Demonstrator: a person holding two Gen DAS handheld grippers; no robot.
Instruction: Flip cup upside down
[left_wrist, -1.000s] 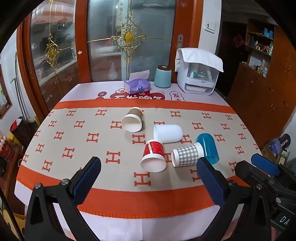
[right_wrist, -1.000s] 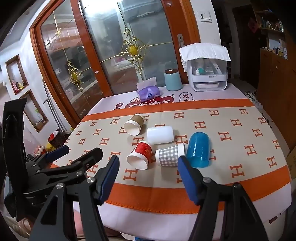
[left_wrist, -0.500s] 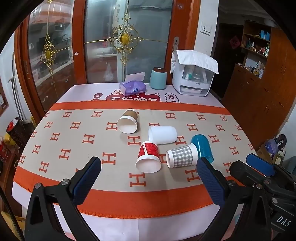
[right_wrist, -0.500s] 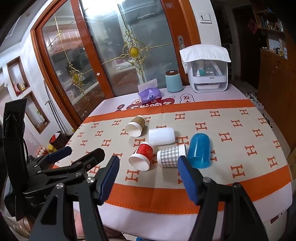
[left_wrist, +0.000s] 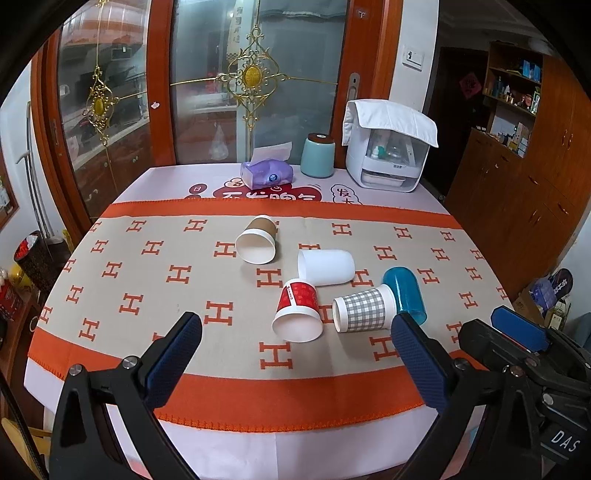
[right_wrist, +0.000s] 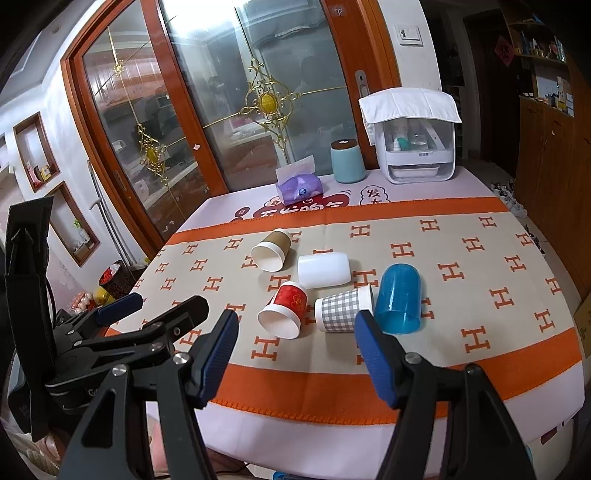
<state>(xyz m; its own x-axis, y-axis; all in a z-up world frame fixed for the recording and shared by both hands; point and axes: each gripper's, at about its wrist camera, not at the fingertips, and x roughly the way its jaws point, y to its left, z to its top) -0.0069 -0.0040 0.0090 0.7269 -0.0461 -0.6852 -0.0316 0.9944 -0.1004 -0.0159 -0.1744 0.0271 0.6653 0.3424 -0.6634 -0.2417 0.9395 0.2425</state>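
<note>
Several cups lie on their sides in the middle of the table: a brown paper cup (left_wrist: 257, 240) (right_wrist: 271, 248), a white plastic cup (left_wrist: 326, 266) (right_wrist: 324, 270), a red paper cup (left_wrist: 298, 312) (right_wrist: 283, 309), a grey checked cup (left_wrist: 362, 309) (right_wrist: 343, 310) and a blue translucent cup (left_wrist: 405, 292) (right_wrist: 399, 298). My left gripper (left_wrist: 295, 354) is open and empty above the table's near edge. My right gripper (right_wrist: 295, 354) is open and empty, near the front edge, short of the checked cup. Each gripper shows in the other's view.
The table wears an orange-and-beige cloth (left_wrist: 147, 280). At the back stand a purple tissue pack (left_wrist: 266, 173), a teal canister (left_wrist: 317, 156) and a white appliance under a towel (left_wrist: 388, 162). Glass doors lie behind, wooden cabinets at the right.
Both grippers have drawn back and risen a little from the table, so the cups look farther away. The cups have not moved. Both grippers stay open.
</note>
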